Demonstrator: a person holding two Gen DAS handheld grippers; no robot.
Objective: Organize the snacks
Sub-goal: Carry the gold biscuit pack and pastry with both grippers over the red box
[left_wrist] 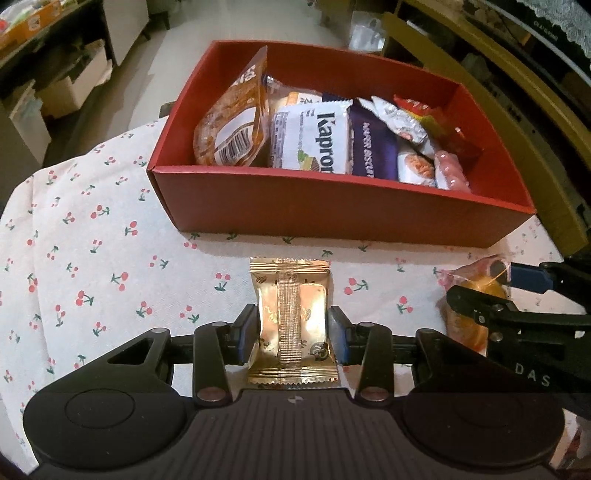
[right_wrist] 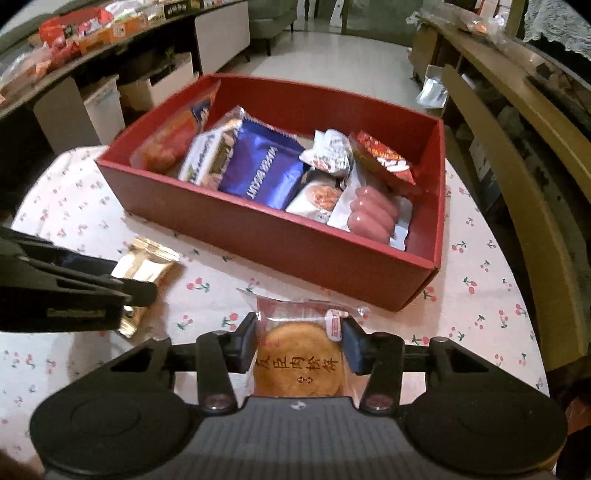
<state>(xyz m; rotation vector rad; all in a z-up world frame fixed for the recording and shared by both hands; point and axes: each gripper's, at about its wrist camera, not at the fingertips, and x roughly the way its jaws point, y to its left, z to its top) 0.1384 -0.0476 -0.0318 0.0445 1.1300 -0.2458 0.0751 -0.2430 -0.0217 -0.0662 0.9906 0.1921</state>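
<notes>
A red box (left_wrist: 332, 218) (right_wrist: 295, 251) holds several snack packs: an orange bag, a white Kapron pack (left_wrist: 314, 142), a purple wafer pack (right_wrist: 262, 173), sausages (right_wrist: 373, 214) and a red pack. My left gripper (left_wrist: 293, 325) is shut on a gold snack packet (left_wrist: 291, 317) on the cherry-print tablecloth, in front of the box. It also shows in the right wrist view (right_wrist: 144, 266). My right gripper (right_wrist: 299, 339) is shut on a clear-wrapped round pastry (right_wrist: 299, 362), also seen in the left wrist view (left_wrist: 469, 295).
The cherry-print tablecloth (left_wrist: 92, 258) covers a round table. A wooden chair (right_wrist: 517, 166) stands at the right. Shelves with boxes and snacks (right_wrist: 74, 33) stand at the far left. The floor lies beyond the box.
</notes>
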